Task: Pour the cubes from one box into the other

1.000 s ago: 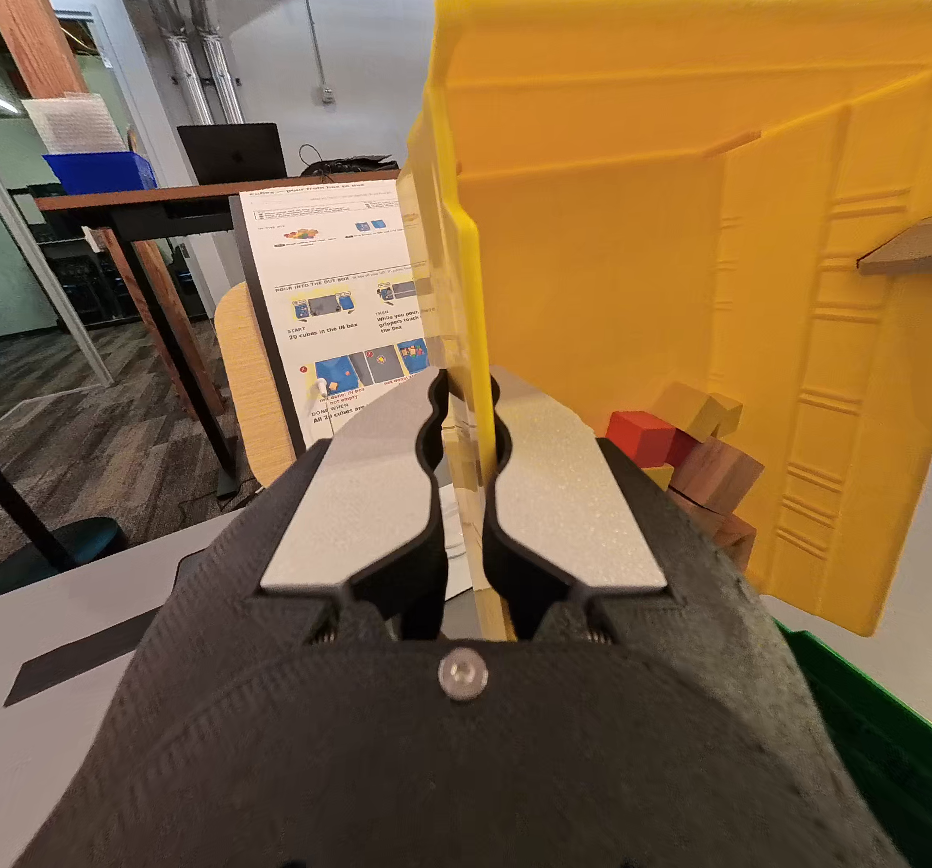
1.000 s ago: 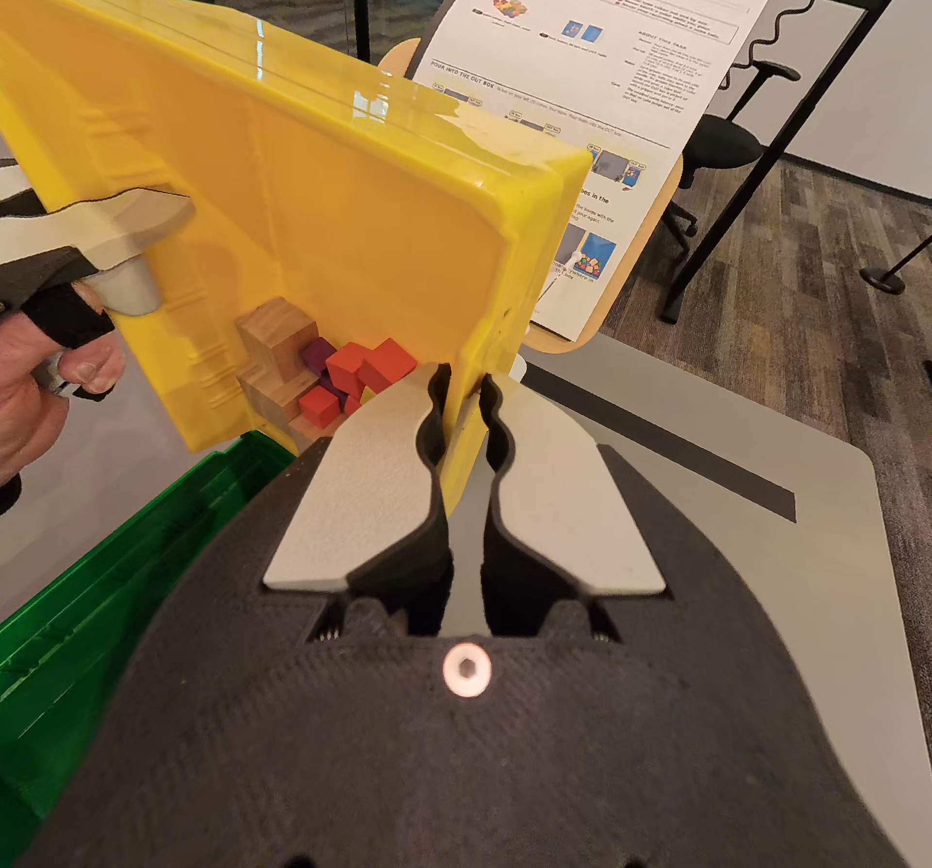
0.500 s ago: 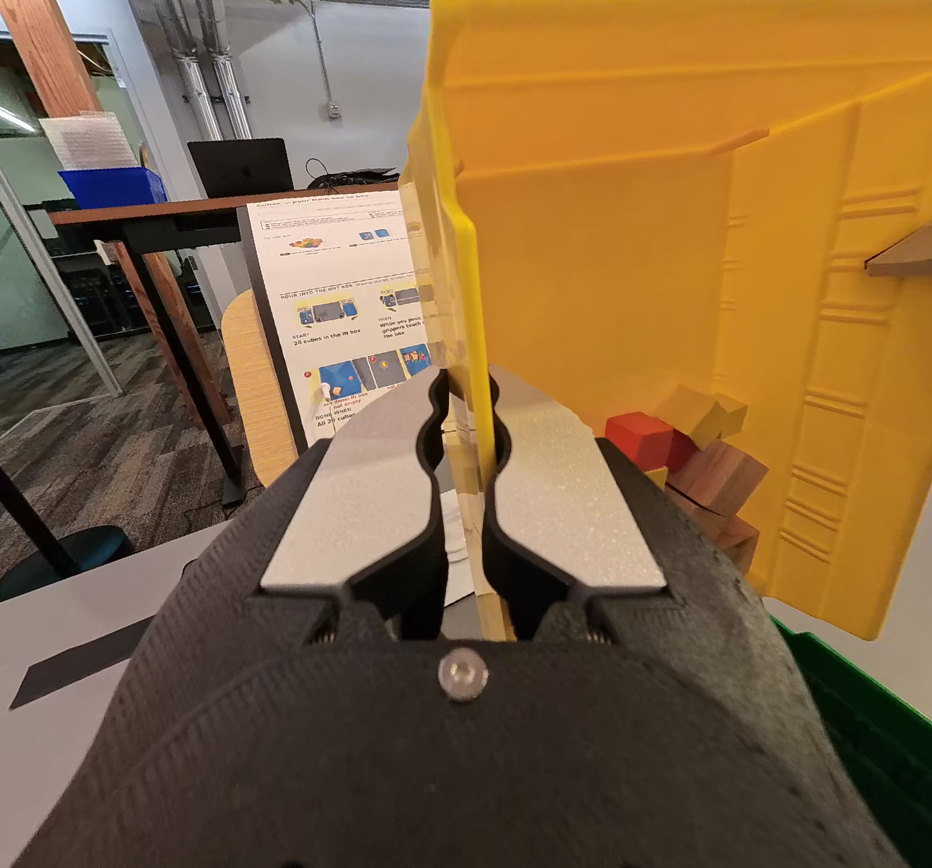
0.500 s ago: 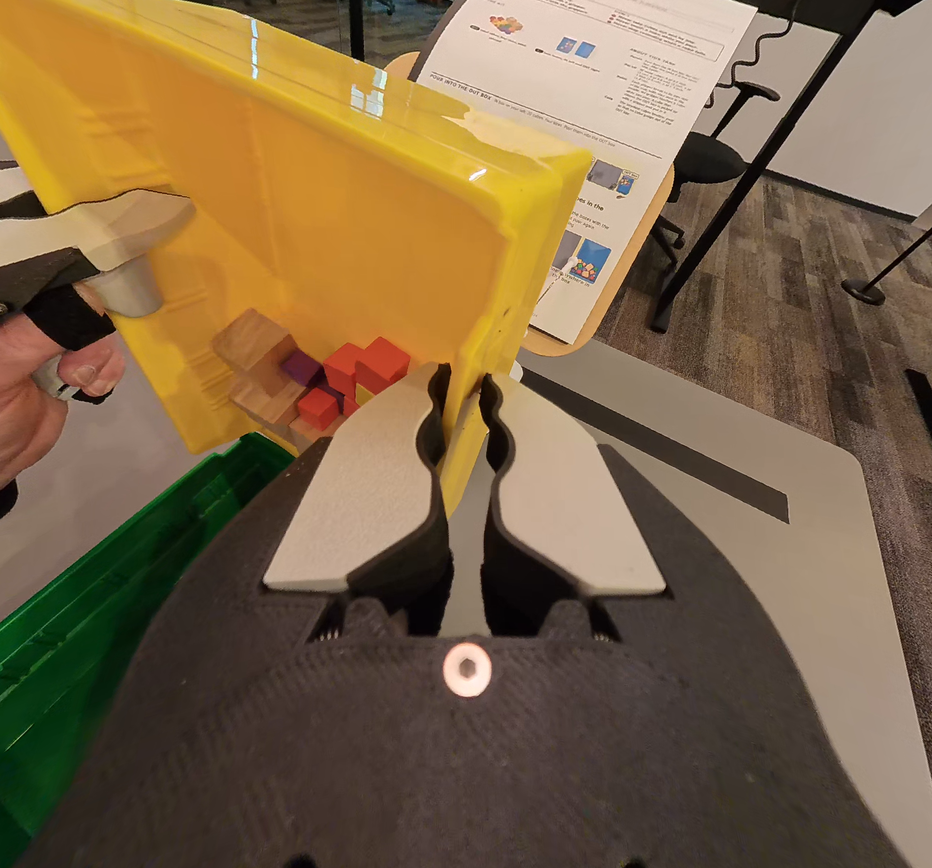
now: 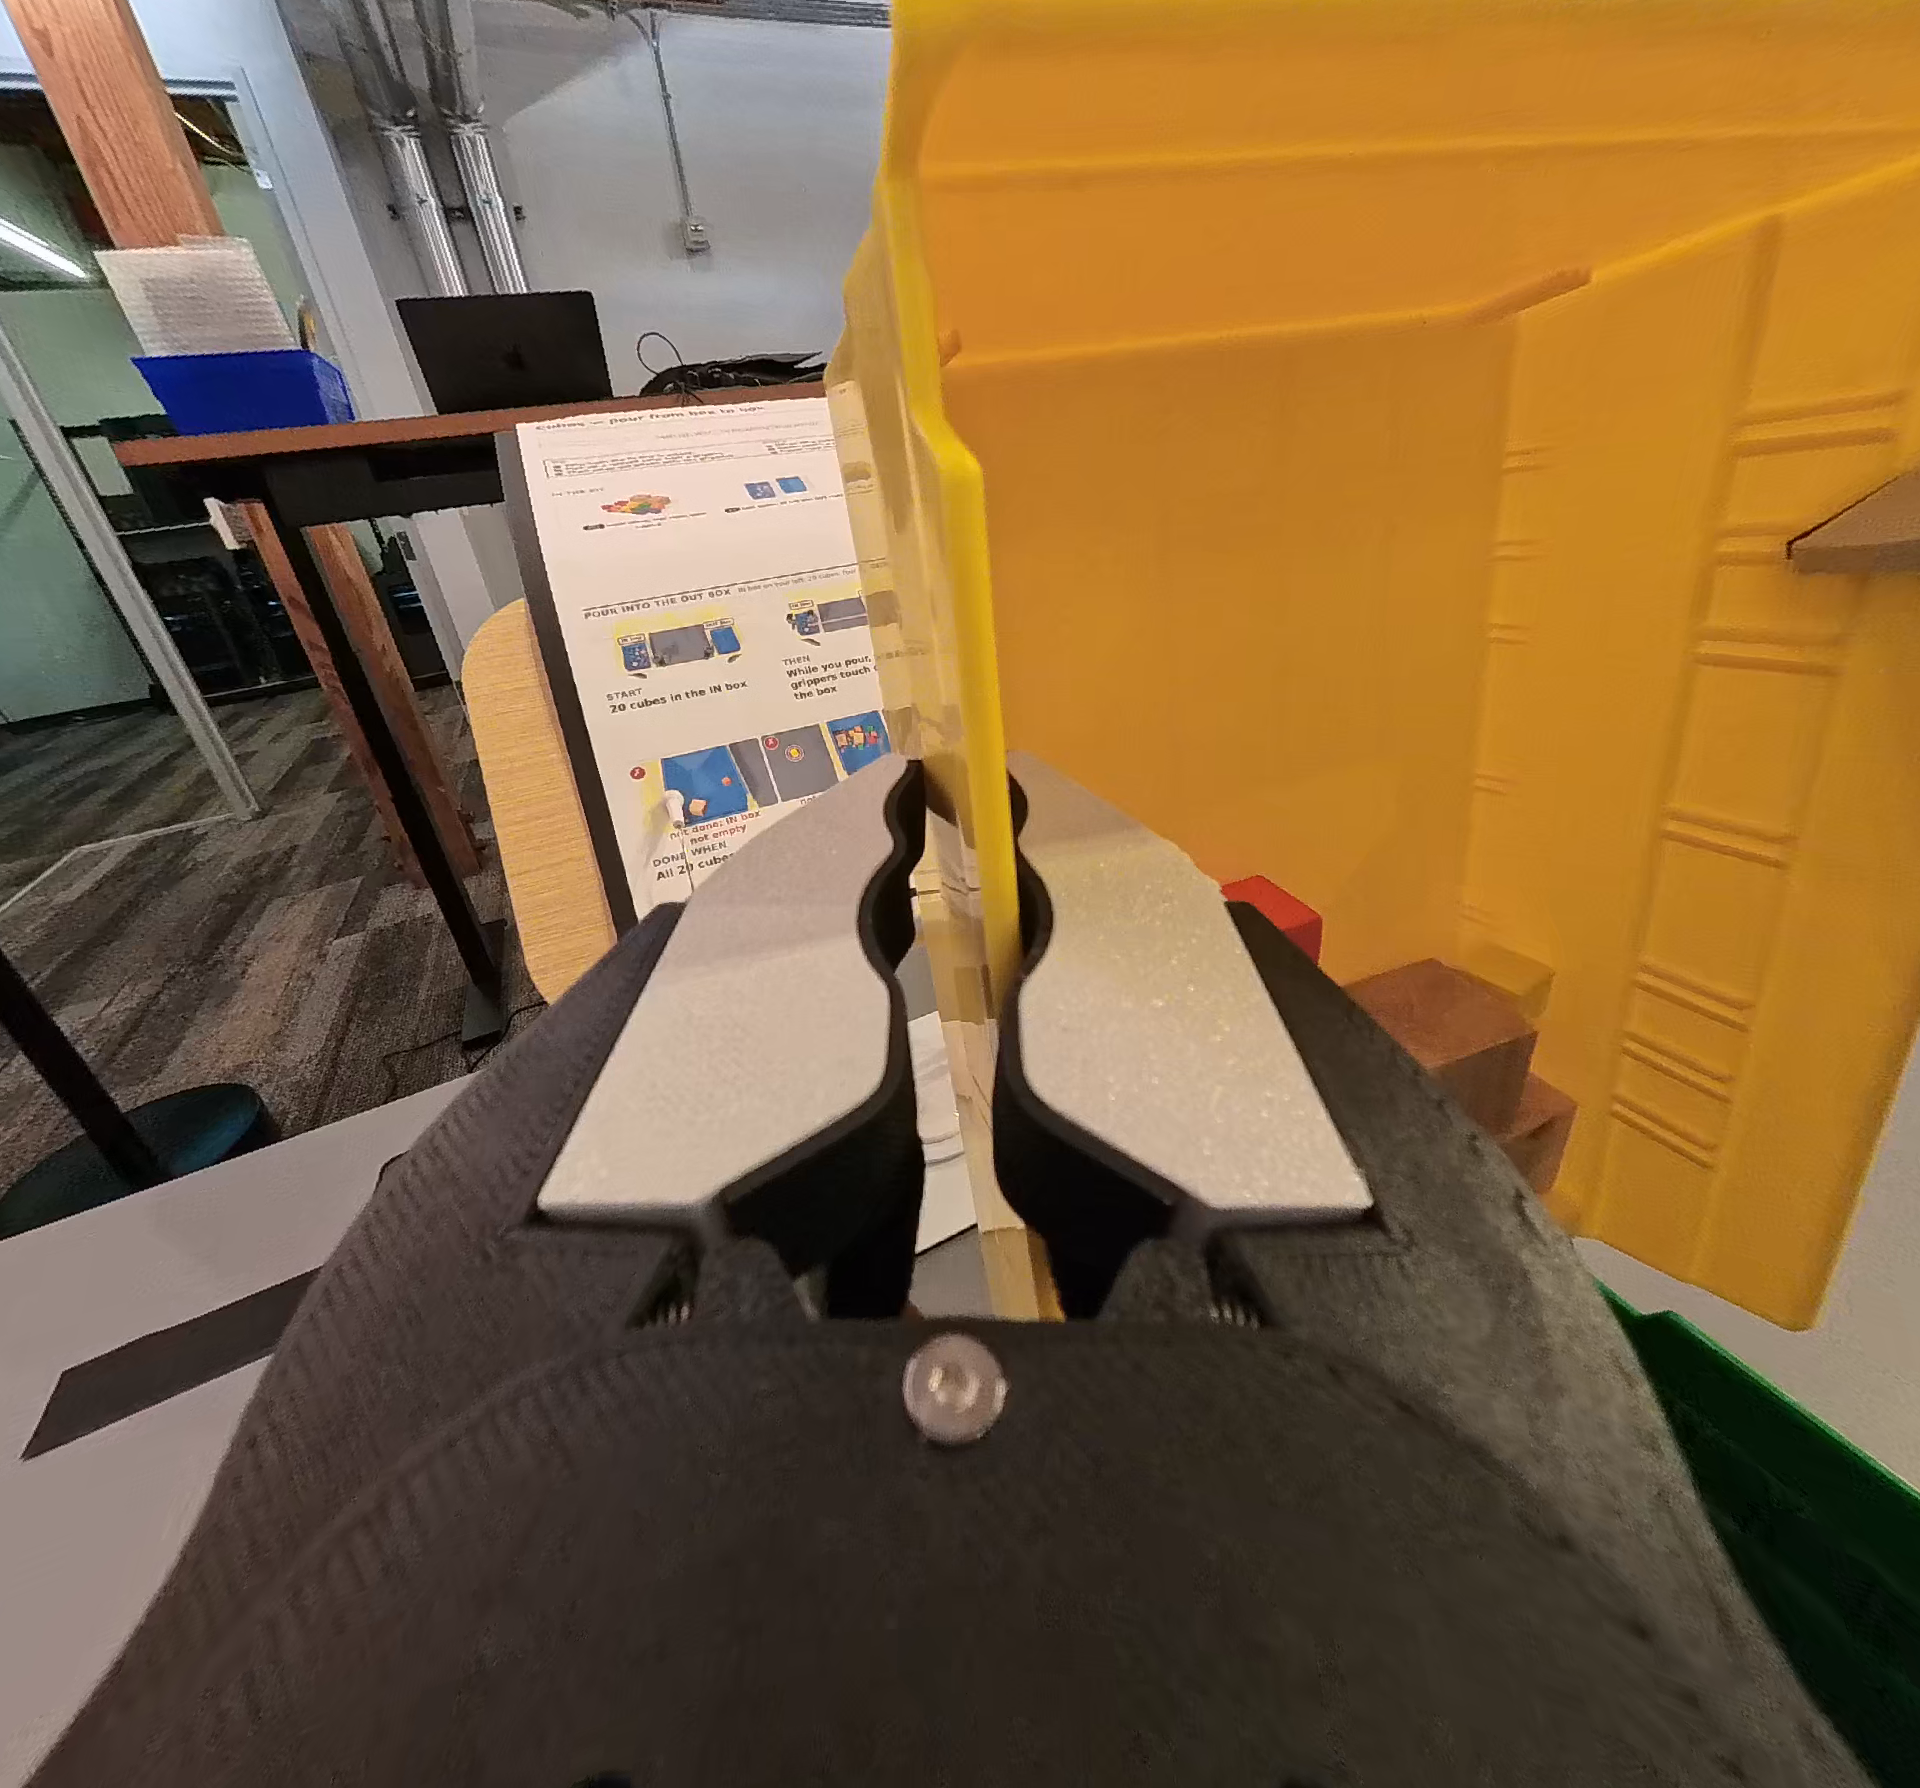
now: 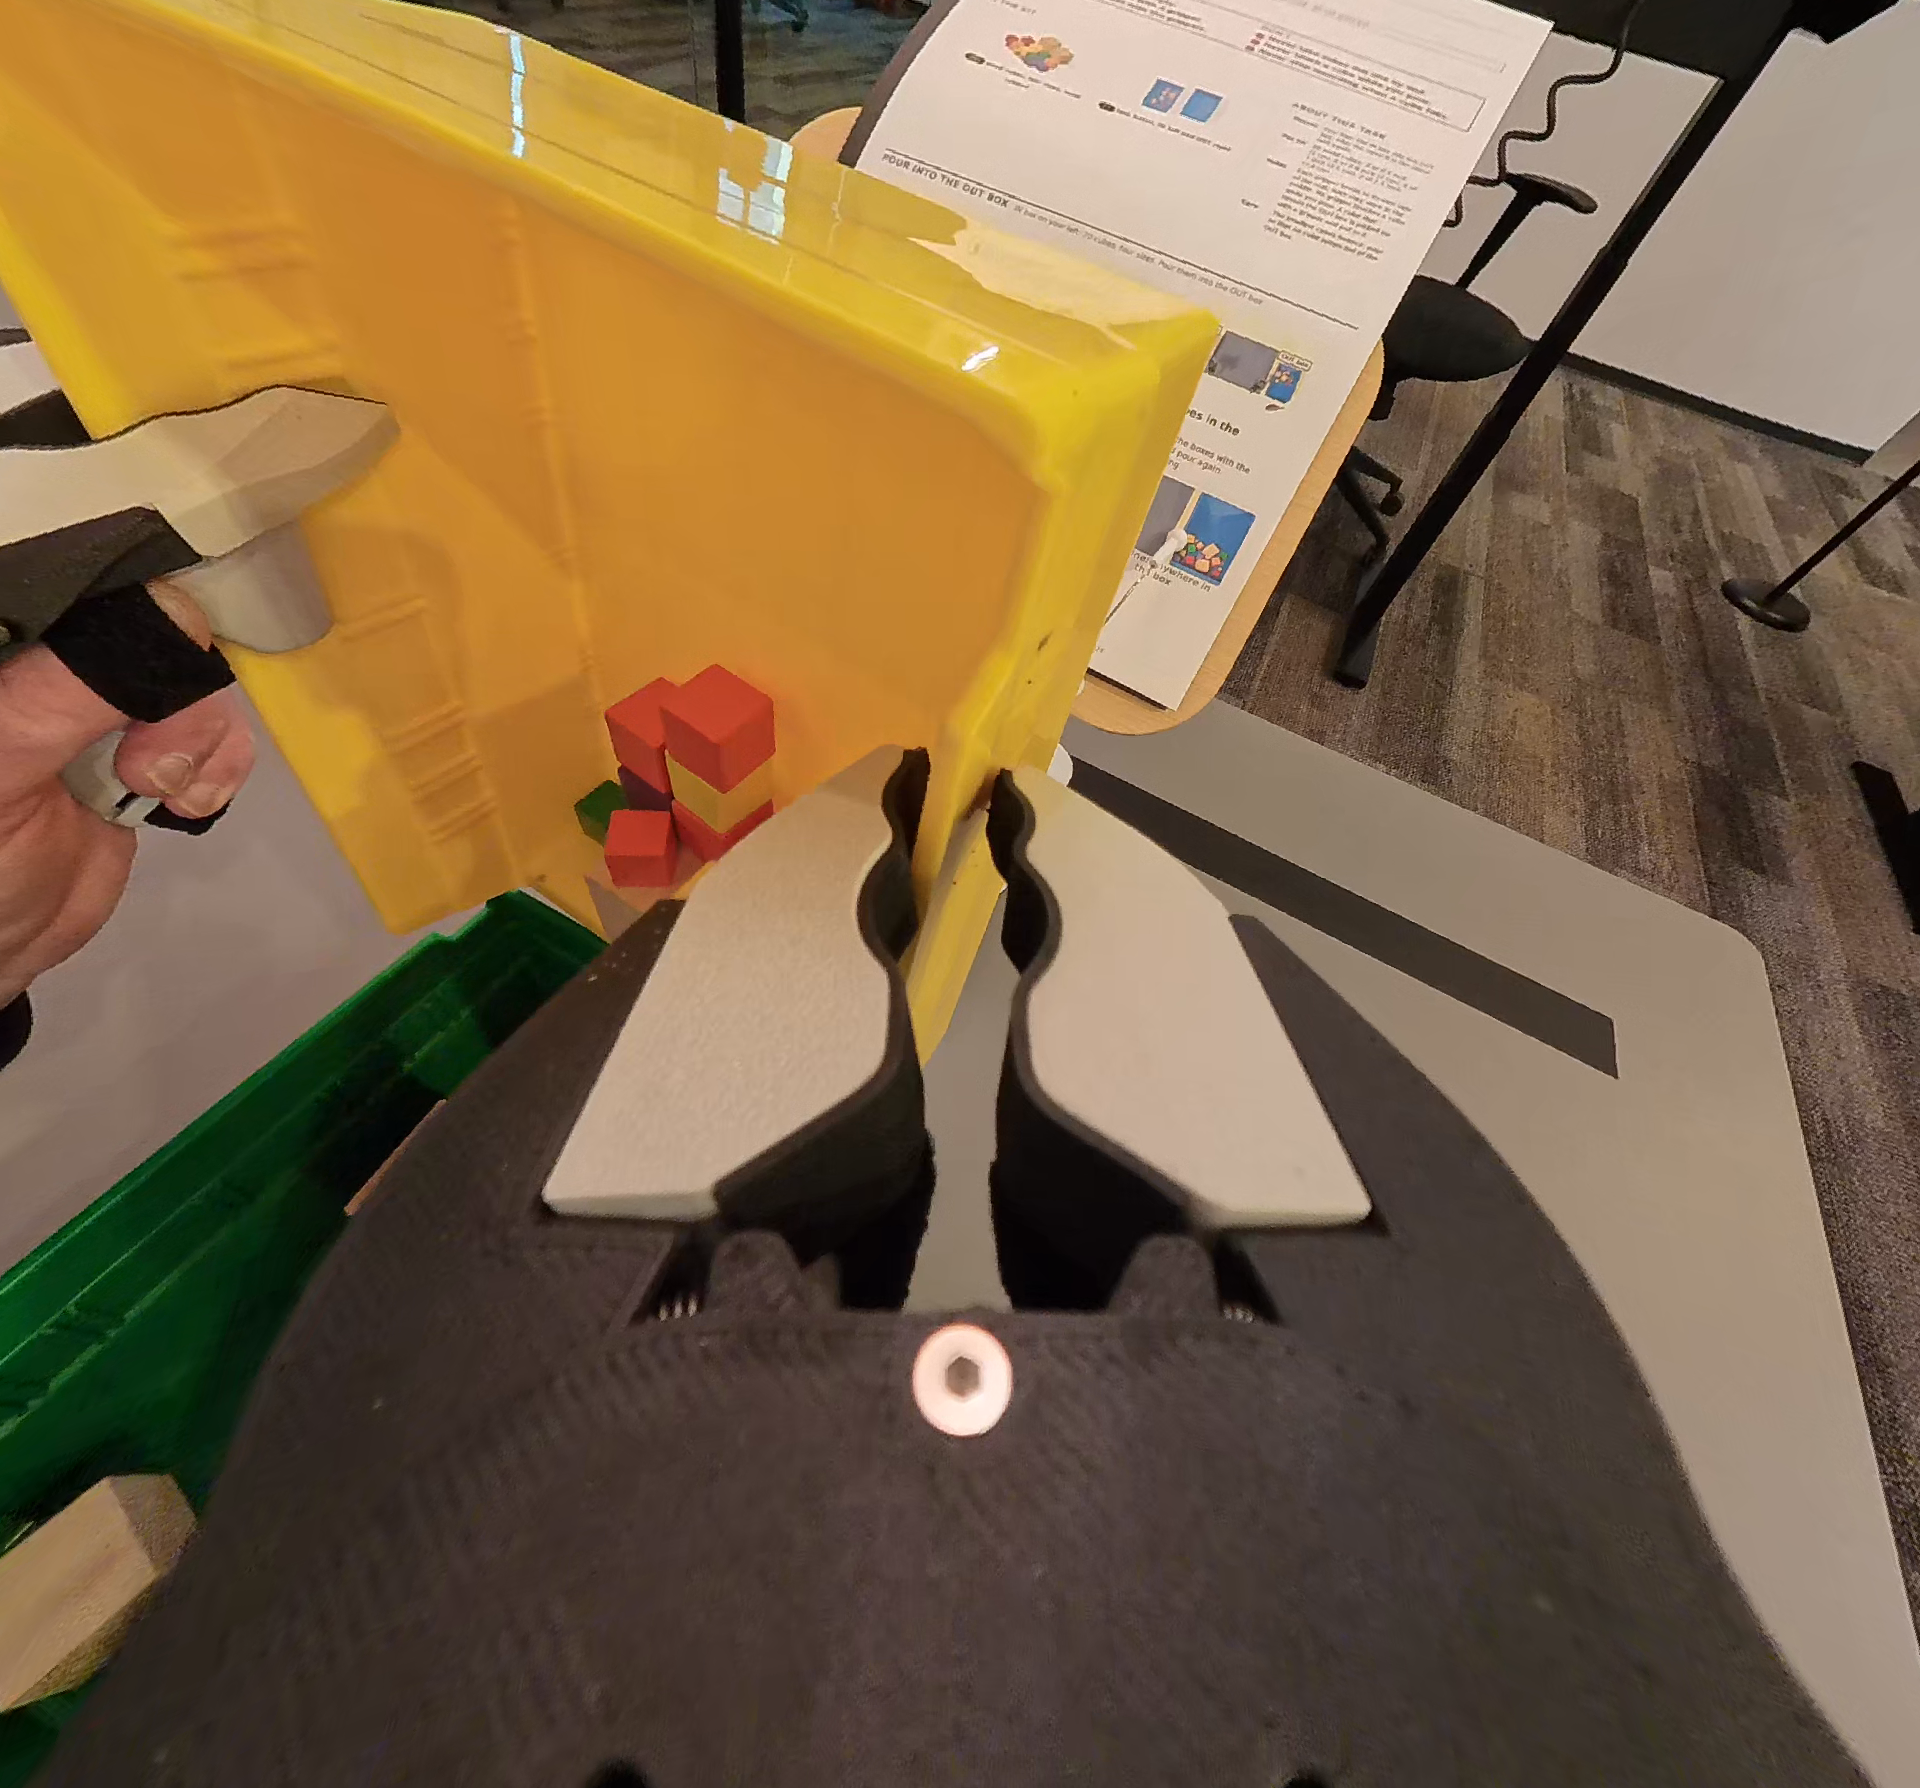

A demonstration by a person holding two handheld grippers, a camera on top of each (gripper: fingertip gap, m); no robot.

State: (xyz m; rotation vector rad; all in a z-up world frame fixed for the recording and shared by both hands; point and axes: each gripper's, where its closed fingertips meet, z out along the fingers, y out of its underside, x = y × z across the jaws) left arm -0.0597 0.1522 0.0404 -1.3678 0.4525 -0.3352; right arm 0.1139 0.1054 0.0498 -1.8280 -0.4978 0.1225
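Note:
Both grippers hold the yellow box (image 5: 1299, 543) tipped steeply over the green box (image 6: 208, 1198). My left gripper (image 5: 961, 803) is shut on one yellow rim. My right gripper (image 6: 951, 793) is shut on the opposite rim of the yellow box (image 6: 675, 408). Red, yellow, purple and green cubes (image 6: 696, 762) are piled in the low corner of the yellow box, by its lip. Brown wooden cubes (image 5: 1455, 1032) and a red cube (image 5: 1273, 907) show in the left wrist view. A pale wooden cube (image 6: 73, 1572) lies in the green box. The left gripper's fingers (image 6: 239, 471) show at the far rim.
A printed instruction sheet (image 6: 1226, 128) stands on a board behind the boxes. The grey table (image 6: 1558, 1115) has a black tape strip (image 6: 1351, 928). A person's hand (image 6: 83, 803) is at the left edge. Desks, a laptop (image 5: 504, 351) and chairs stand beyond the table.
The yellow box has tipped further. The large brown cubes have slid out of the right wrist view and the small coloured cubes have shifted toward the low corner. A pale cube now lies in the green box.

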